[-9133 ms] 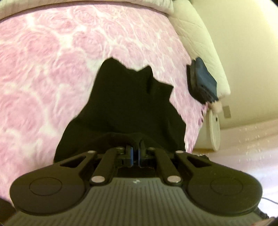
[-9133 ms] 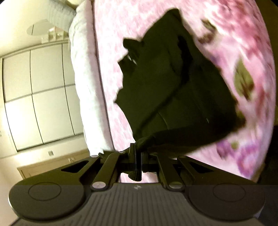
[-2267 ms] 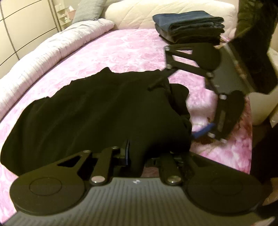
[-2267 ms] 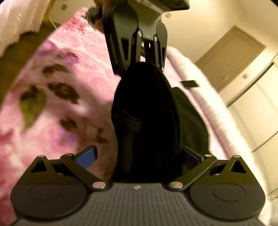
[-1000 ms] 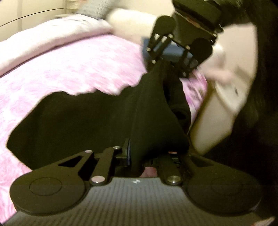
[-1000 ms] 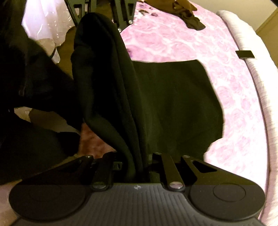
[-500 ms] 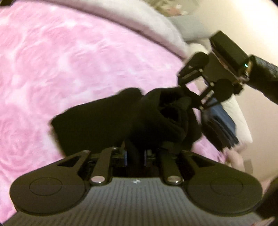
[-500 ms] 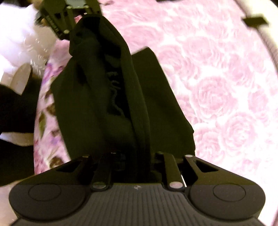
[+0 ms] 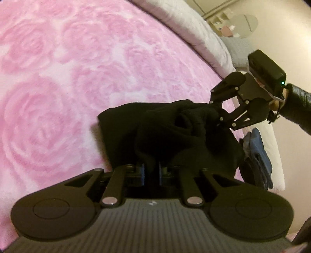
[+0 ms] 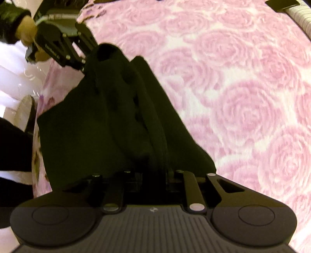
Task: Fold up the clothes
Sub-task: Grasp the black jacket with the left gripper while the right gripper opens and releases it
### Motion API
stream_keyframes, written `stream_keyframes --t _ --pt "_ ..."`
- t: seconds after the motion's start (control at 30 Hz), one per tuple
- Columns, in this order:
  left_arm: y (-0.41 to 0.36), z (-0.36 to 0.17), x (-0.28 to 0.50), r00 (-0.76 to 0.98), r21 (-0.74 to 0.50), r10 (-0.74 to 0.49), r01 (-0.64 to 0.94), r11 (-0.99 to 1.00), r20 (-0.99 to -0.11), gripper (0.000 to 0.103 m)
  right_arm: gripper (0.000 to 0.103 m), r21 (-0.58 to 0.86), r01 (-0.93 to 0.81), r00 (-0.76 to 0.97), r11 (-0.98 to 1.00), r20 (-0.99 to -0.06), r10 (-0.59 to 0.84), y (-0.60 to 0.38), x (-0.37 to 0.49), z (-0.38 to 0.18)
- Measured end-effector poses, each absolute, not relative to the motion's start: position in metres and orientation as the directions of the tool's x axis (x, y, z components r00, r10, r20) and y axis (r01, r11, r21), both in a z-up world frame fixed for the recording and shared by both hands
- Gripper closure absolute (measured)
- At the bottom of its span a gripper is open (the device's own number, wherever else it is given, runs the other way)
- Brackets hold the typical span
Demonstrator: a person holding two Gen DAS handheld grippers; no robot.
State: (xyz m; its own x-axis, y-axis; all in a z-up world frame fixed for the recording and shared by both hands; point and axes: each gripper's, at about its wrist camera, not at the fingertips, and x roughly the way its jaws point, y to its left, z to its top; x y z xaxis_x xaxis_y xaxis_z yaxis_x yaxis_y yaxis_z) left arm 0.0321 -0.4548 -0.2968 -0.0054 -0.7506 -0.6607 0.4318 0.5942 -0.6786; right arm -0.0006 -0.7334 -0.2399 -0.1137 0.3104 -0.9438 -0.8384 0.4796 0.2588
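A black garment (image 9: 167, 134) hangs bunched between my two grippers over the pink rose bedspread (image 9: 58, 77). My left gripper (image 9: 151, 173) is shut on one end of it; its blue pads pinch the cloth. My right gripper (image 9: 218, 116) is shut on the other end, seen at the right in the left wrist view. In the right wrist view the garment (image 10: 120, 124) runs from my right gripper (image 10: 154, 175) up to the left gripper (image 10: 85, 64) at top left, and its lower folds rest on the bedspread (image 10: 243, 81).
A folded stack of blue clothes (image 9: 256, 155) lies at the right by the white padded bed edge (image 9: 272, 136). A grey-white rolled quilt (image 9: 186, 27) runs along the far side. A dark flat object (image 10: 281, 4) lies at the top right.
Both grippers have swung the held garment from over the bed's edge to over the bedspread. The cloth has bunched up shorter between them and hangs lower.
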Motion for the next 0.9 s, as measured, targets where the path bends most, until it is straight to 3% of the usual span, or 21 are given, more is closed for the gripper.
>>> stream_keyframes --t 0.17,0.2,0.23,0.27,0.4,0.57,0.7,0.87,0.9 --pt "-0.458 -0.319 0.046 -0.015 -0.684 -0.730 0.365 0.632 -0.683 0.089 0.084 0.250 -0.821 -0.098 0.514 -0.947 0.305 -0.733 0.009 -0.259" --pt "-0.458 -0.321 0.047 -0.020 -0.684 -0.727 0.358 0.636 -0.686 0.087 0.076 0.239 -0.811 -0.076 0.534 -0.948 0.309 -0.737 0.010 -0.258" --pt "-0.459 -0.320 0.047 -0.022 -0.679 -0.724 0.370 0.634 -0.689 0.086 0.062 0.229 -0.801 -0.055 0.554 -0.948 0.312 -0.741 0.010 -0.257" --pt "-0.459 -0.316 0.047 -0.020 -0.671 -0.720 0.384 0.635 -0.693 0.085 0.057 0.219 -0.787 -0.030 0.577 -0.948 0.318 -0.746 0.010 -0.255" --pt "-0.447 -0.295 0.044 0.039 -0.602 -0.677 0.422 0.678 -0.735 0.083 0.053 0.199 -0.617 0.179 0.761 -0.907 0.382 -0.793 0.001 -0.215" --pt "-0.433 -0.250 0.038 0.159 -0.495 -0.632 0.489 0.718 -0.759 0.082 0.053 0.196 -0.372 0.352 0.907 -0.874 0.334 -0.842 -0.047 -0.189" --pt "-0.464 -0.227 0.029 0.103 -0.477 -0.669 0.621 0.622 -0.736 0.082 0.053 0.246 -0.185 0.398 0.952 -0.866 0.301 -0.868 -0.089 -0.182" --pt "-0.521 -0.256 0.032 0.003 -0.488 -0.681 0.695 0.528 -0.732 0.082 0.055 0.341 -0.044 0.437 0.939 -0.839 0.325 -0.870 -0.107 -0.207" --pt "-0.531 -0.264 0.034 -0.012 -0.493 -0.681 0.699 0.518 -0.733 0.083 0.062 0.346 -0.039 0.438 0.937 -0.837 0.327 -0.868 -0.106 -0.215"
